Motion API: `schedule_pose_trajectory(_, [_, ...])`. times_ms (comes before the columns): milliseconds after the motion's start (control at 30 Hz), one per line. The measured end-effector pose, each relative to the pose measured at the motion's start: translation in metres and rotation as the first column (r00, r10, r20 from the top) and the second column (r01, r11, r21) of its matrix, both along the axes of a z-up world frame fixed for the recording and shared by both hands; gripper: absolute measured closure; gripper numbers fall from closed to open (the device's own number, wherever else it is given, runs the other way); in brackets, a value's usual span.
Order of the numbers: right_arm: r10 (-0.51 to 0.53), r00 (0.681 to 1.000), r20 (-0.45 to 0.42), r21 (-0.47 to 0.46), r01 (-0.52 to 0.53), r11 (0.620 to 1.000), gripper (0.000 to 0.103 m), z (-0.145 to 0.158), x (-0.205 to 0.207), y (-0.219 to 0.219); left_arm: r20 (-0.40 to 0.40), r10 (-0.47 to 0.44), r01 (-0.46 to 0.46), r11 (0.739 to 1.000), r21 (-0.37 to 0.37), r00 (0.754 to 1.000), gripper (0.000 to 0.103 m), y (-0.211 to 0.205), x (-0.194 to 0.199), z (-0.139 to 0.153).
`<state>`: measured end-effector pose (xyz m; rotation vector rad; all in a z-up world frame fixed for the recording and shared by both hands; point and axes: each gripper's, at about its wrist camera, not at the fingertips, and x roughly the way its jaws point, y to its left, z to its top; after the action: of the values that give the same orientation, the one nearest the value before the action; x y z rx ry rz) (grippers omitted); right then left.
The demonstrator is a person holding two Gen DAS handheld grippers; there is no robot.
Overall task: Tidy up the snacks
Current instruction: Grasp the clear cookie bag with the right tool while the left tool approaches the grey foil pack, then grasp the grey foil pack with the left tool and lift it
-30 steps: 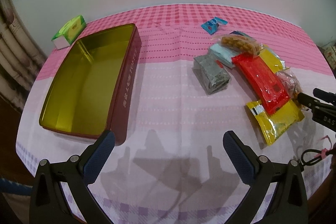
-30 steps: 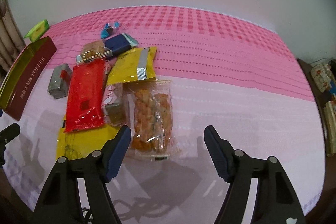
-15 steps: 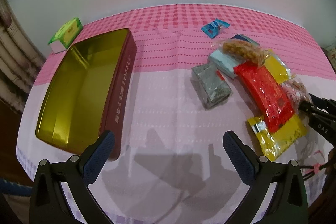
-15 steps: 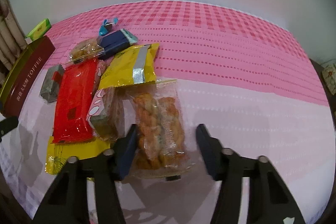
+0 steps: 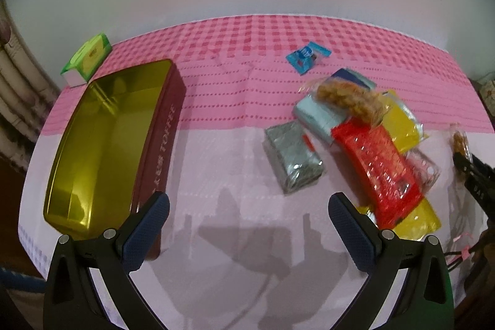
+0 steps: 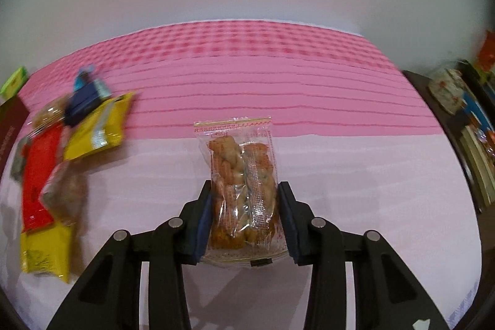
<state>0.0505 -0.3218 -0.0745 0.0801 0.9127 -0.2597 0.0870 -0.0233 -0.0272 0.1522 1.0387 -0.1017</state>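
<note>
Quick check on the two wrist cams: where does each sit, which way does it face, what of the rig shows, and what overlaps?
Left wrist: behind the open left gripper, angled down at the toffee tin and snack pile.
Right wrist: behind the right gripper, jaws closing on a clear twist-snack packet.
Shared: the pink tablecloth, red packet, tin, and that packet at the left view's right edge.

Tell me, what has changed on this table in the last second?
The right gripper closed on the clear bag of fried twists, its jaws still tightening, and drew it rightward away from the snack pile. The left gripper stayed open and empty; the gold tin is still empty.
</note>
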Motion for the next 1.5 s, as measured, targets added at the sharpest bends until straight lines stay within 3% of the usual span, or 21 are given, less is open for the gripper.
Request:
schedule_pose_trajectory(333, [-0.012, 1.0, 0.028, 0.004, 0.012, 1.0, 0.066, -0.001, -0.002, -0.006, -0.063, 0.02, -0.023, 0.998, -0.05, 0.998, 0.013, -0.011, 0.028, -0.014])
schedule_pose_trajectory(533, [-0.011, 1.0, 0.027, 0.001, 0.011, 1.0, 0.065, -0.001, -0.004, -0.005, -0.113, 0.042, -0.054, 0.994, -0.098, 0.993, 0.014, -0.016, 0.041, -0.025])
schedule_pose_trajectory(700, [-0.011, 1.0, 0.027, 0.002, 0.011, 1.0, 0.065, -0.001, -0.004, -0.005, -0.114, 0.032, -0.041, 0.997, -0.072, 0.993, 0.015, -0.029, 0.046, -0.033])
schedule_pose_trajectory(1000, [-0.011, 1.0, 0.027, 0.002, 0.011, 1.0, 0.065, -0.001, -0.004, -0.005, -0.17, 0.019, -0.035, 0.995, -0.089, 0.985, 0.043, -0.028, 0.053, -0.045])
schedule_pose_trajectory(1200, [-0.011, 1.0, 0.028, 0.003, 0.011, 1.0, 0.065, -0.001, -0.004, -0.006, -0.149, -0.013, 0.002, 0.997, -0.075, 0.989, 0.061, -0.031, 0.052, -0.044])
schedule_pose_trajectory(1500, [-0.01, 1.0, 0.028, 0.003, 0.01, 1.0, 0.065, -0.001, -0.003, -0.006, -0.147, -0.028, 0.019, 0.998, -0.064, 0.989, 0.066, -0.027, 0.049, -0.042])
